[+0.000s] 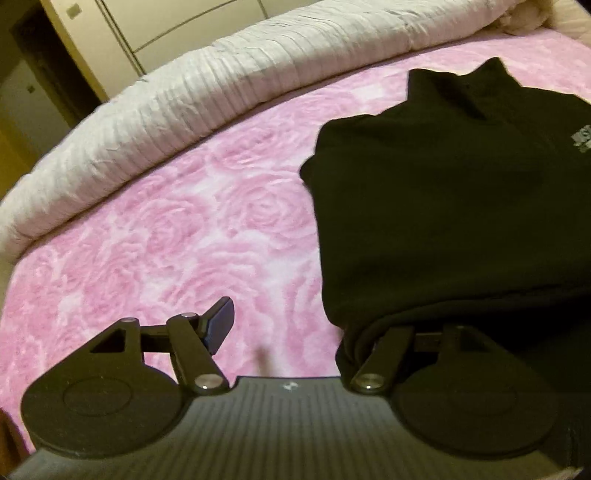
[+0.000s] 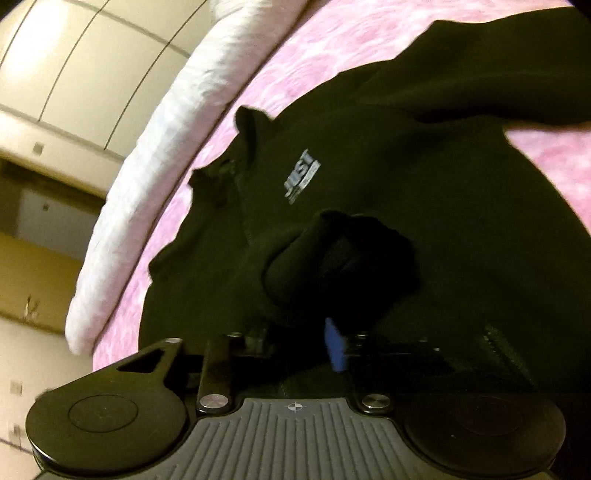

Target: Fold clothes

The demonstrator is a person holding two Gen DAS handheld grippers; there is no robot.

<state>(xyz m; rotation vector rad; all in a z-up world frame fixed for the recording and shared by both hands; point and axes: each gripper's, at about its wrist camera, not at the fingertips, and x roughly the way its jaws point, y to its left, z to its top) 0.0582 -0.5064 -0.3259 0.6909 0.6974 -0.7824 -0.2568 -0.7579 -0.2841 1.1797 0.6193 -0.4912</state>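
Observation:
A black sweatshirt (image 1: 443, 206) with a small white logo lies on the pink rose-patterned bedspread (image 1: 184, 236). My left gripper (image 1: 291, 325) is open over the bedspread at the garment's left edge; its left finger (image 1: 221, 325) shows, and its right finger is hidden under the black fabric. In the right wrist view the sweatshirt (image 2: 369, 177) fills the middle, logo up. My right gripper (image 2: 325, 343) is shut on a bunched fold of the sweatshirt (image 2: 340, 254), which is lifted in front of the camera; a blue pad (image 2: 334, 345) shows between the jaws.
A rolled white quilt (image 1: 177, 122) lies along the far edge of the bed; it also shows in the right wrist view (image 2: 159, 177). Cream wardrobe doors (image 1: 166, 26) stand behind it. One sleeve (image 2: 480, 74) stretches across the bedspread at the upper right.

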